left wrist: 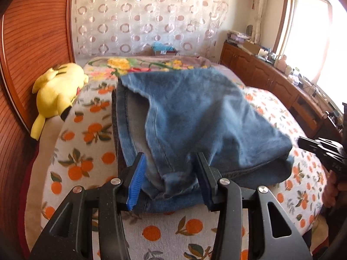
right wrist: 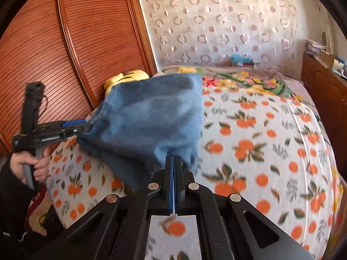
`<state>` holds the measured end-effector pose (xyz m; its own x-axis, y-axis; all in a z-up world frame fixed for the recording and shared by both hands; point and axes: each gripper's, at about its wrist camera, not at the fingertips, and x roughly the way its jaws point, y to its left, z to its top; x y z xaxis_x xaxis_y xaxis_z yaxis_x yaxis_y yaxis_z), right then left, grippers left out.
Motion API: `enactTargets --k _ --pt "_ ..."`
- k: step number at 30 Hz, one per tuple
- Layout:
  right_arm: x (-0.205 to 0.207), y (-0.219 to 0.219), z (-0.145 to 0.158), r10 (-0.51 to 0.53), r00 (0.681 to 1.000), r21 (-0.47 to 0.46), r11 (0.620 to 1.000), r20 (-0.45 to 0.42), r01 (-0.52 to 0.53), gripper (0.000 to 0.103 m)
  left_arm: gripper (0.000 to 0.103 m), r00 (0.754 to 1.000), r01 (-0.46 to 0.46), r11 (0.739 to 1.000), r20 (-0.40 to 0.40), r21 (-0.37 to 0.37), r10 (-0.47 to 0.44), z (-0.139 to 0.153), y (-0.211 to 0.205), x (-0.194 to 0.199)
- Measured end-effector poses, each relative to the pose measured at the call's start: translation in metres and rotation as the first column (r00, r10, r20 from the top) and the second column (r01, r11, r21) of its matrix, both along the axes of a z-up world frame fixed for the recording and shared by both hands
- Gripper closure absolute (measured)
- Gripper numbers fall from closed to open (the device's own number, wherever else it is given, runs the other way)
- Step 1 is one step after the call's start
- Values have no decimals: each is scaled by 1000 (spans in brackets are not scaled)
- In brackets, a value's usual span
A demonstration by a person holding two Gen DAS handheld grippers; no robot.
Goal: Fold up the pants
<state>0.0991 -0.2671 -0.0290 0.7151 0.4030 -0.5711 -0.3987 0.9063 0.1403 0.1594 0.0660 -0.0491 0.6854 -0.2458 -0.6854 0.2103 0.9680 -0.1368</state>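
Observation:
Blue denim pants (left wrist: 195, 117) lie partly lifted over the bed with the orange-print blanket (left wrist: 82, 151). My left gripper (left wrist: 171, 158) is open, its jaws wide apart around a bunched edge of the pants without pinching it. It also shows in the right wrist view (right wrist: 83, 127) at the pants' left edge. My right gripper (right wrist: 173, 162) is shut on the pants' (right wrist: 149, 117) near corner and holds the cloth raised and stretched leftward. The right gripper's body shows at the right edge of the left wrist view (left wrist: 323, 151).
A yellow plush toy (left wrist: 58, 91) lies by the wooden headboard panel (left wrist: 32, 43) at the left. A floral blanket (right wrist: 249, 82) covers the far bed. A wooden cabinet (left wrist: 271, 80) with clutter runs along the right under the window.

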Motion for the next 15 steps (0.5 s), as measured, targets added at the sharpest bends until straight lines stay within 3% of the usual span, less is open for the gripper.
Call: enactTargets --k 2,6,12,15 --pt "8 8 4 7 1000 -2 1000 18 -7 85 46 1000 2 1000 17 6 -2 8 0 5" --pt "31 28 -2 40 999 -9 999 14 -40 60 45 999 -16 1000 48 25 15 22 2 21" --pt "56 39 -23 39 999 -46 998 -37 -41 54 45 1000 -25 998 9 62 25 13 3 58" --pt "60 39 -28 39 998 -66 997 -45 -42 52 60 998 -21 997 -63 78 26 -5 2 81"
